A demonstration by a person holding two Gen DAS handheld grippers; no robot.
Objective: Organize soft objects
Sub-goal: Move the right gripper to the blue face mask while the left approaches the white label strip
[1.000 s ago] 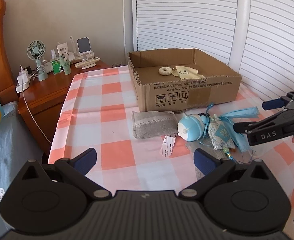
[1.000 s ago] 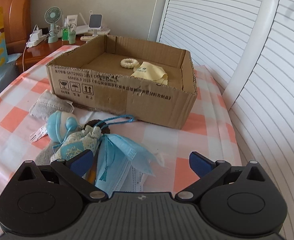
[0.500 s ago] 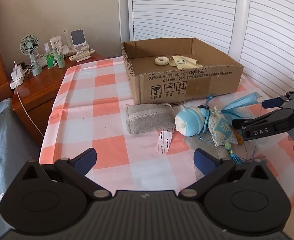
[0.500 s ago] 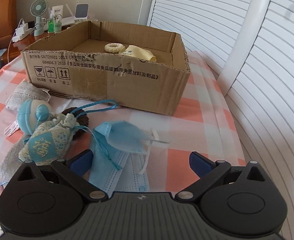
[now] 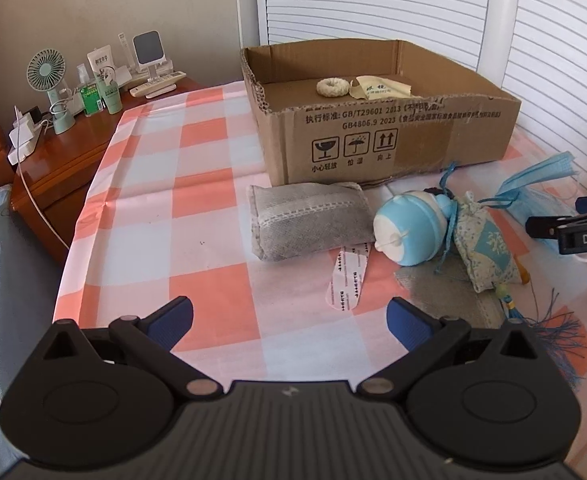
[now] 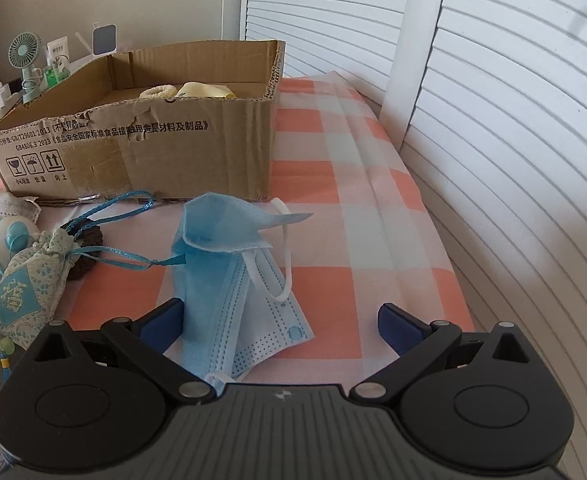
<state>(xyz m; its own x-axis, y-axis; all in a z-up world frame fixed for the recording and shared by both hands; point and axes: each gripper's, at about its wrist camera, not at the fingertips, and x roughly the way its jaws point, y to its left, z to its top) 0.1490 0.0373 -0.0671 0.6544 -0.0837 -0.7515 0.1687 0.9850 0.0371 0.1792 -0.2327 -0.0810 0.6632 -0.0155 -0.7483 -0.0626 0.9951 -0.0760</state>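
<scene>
Since a second ago we have brought our right gripper (image 6: 279, 322) down and forward, so the blue face masks (image 6: 237, 280) now sit between its spread fingers, the left finger touching the mask edge and nothing pinched yet. We judge this low, straddling approach is meant to let the jaws close on the crumpled stack from both sides. Our left gripper (image 5: 289, 316) hangs wide open over the checked tablecloth (image 5: 141, 216), holding nothing, kept back so it stays out of the right one's path.

Just beyond it lies a paper tag (image 5: 347, 276). Next come the grey pouch (image 5: 309, 220), the blue-and-white ball toy (image 5: 407, 232) touching it, and the patterned sachet (image 5: 485, 248) with its tassel, which lies partly on a grey cloth (image 5: 445, 296). These soft things are clustered at the box's foot, probably waiting for their turn.

Farther back stands the cardboard box (image 5: 373, 140), open-topped, already holding a cream ring (image 5: 333, 87) and a yellow packet (image 5: 377, 87); it looks like the collecting place. At the far left, a wooden nightstand (image 5: 65, 164) carries a small fan (image 5: 47, 76) and bottles.
</scene>
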